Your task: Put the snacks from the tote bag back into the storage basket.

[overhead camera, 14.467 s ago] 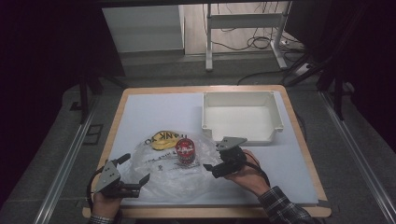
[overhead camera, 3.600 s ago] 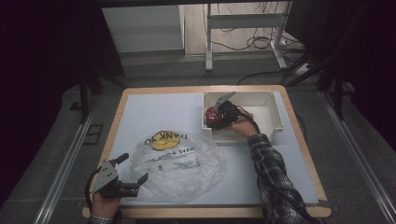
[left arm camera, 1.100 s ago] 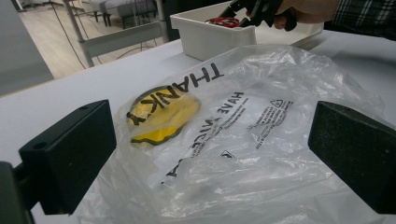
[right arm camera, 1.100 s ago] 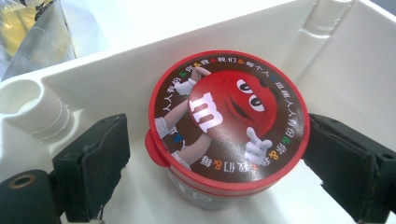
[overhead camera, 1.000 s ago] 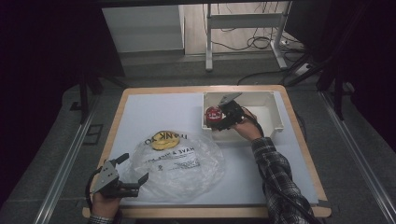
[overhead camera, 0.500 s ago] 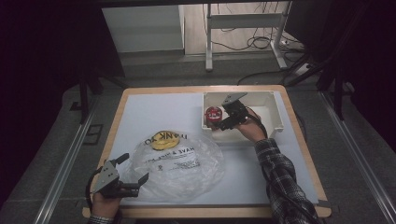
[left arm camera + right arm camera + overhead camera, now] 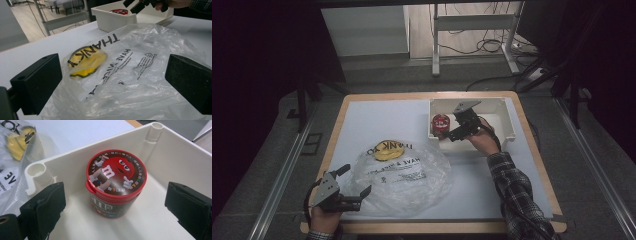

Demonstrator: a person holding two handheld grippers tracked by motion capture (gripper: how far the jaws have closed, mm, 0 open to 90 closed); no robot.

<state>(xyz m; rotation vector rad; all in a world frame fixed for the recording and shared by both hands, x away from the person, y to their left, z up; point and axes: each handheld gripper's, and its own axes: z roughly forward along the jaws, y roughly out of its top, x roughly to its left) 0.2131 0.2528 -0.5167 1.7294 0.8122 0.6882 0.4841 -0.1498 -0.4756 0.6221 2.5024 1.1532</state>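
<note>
The right gripper (image 7: 451, 136) is inside the white plastic bin (image 7: 507, 131) at the far right part of the table (image 7: 372, 120). Its jaws stand wide apart and hold nothing. Between them and a little beyond, the red M&M's candy tub (image 7: 115, 182) stands upright on the bin floor, in the corner, and neither jaw touches it. The left gripper (image 7: 354, 192) is at the near left edge of the table, also with jaws wide apart and empty. Its tips are at the edge of the clear plastic bag (image 7: 130, 75), which lies flat; I cannot tell if they touch it. The bag has a yellow smiley print (image 7: 86, 61) and black letters.
</note>
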